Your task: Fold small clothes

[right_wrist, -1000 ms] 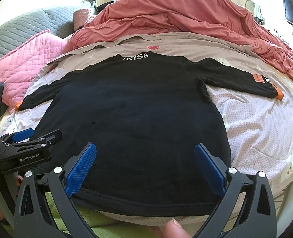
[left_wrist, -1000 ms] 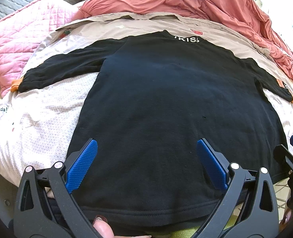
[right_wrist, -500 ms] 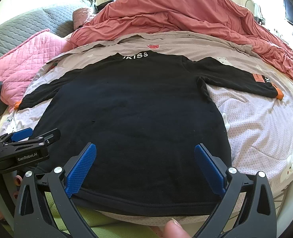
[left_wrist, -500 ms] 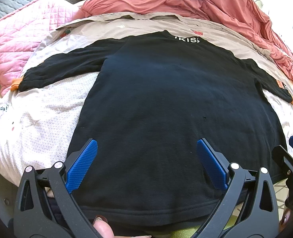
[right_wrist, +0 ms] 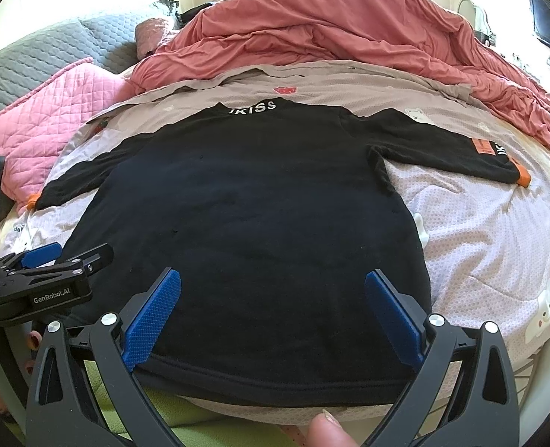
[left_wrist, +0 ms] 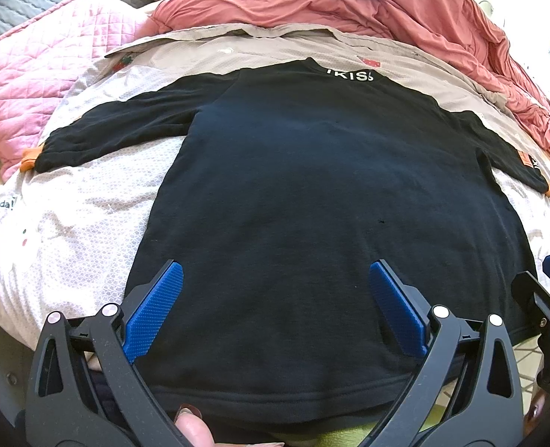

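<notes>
Left wrist: black top [left_wrist: 312, 193] unmoved.

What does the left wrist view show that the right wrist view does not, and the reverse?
Only the left wrist view shows the right gripper from the side, at its right edge. Only the right wrist view shows the left gripper, with "GenRobot.AI" on its body, and a window behind the bed. Both show the black shirt spread flat, the red duvet and the pink pillow.

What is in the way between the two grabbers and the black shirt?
Nothing visible. The black shirt lies flat on the bed sheet, bare on top. The left gripper and right gripper are both open over its bottom hem.
</notes>
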`<move>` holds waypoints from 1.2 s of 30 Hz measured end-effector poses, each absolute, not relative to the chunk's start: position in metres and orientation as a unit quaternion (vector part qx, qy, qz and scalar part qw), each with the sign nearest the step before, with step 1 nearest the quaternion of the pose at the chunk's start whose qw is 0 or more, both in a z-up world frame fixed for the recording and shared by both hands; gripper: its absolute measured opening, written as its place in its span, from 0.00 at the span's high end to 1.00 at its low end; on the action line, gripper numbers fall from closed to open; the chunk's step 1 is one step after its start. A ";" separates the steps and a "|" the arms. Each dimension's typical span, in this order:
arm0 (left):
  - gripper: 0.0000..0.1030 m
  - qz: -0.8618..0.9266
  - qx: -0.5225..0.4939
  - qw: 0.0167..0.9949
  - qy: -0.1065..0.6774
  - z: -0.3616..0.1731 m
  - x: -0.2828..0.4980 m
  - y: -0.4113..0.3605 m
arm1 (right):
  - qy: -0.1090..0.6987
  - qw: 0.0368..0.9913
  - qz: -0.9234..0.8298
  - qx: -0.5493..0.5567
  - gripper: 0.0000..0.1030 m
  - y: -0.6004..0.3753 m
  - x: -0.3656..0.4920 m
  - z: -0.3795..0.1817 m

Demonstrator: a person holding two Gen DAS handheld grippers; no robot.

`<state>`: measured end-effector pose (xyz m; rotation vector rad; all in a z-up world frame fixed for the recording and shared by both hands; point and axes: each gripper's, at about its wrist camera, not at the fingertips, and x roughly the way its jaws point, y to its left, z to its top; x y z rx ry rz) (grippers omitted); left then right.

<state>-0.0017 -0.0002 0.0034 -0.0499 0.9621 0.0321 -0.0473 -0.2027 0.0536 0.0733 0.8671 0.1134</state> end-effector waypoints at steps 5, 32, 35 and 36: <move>0.09 0.015 -0.025 0.886 0.462 0.003 -0.002 0.000 | 0.419 0.906 0.055 0.038 0.04 -0.204 -0.047 0.054; 0.09 0.035 -0.030 0.891 0.452 0.026 0.050 -0.012 | 0.392 0.917 0.045 0.050 0.04 -0.237 0.004 0.064; 0.09 0.040 -0.029 0.890 0.452 0.027 0.059 -0.012 | 0.385 0.920 0.043 0.053 0.04 -0.243 0.014 0.066; 0.09 0.040 -0.029 0.890 0.452 0.027 0.063 -0.013 | 0.383 0.921 0.042 0.055 0.04 -0.246 0.017 0.067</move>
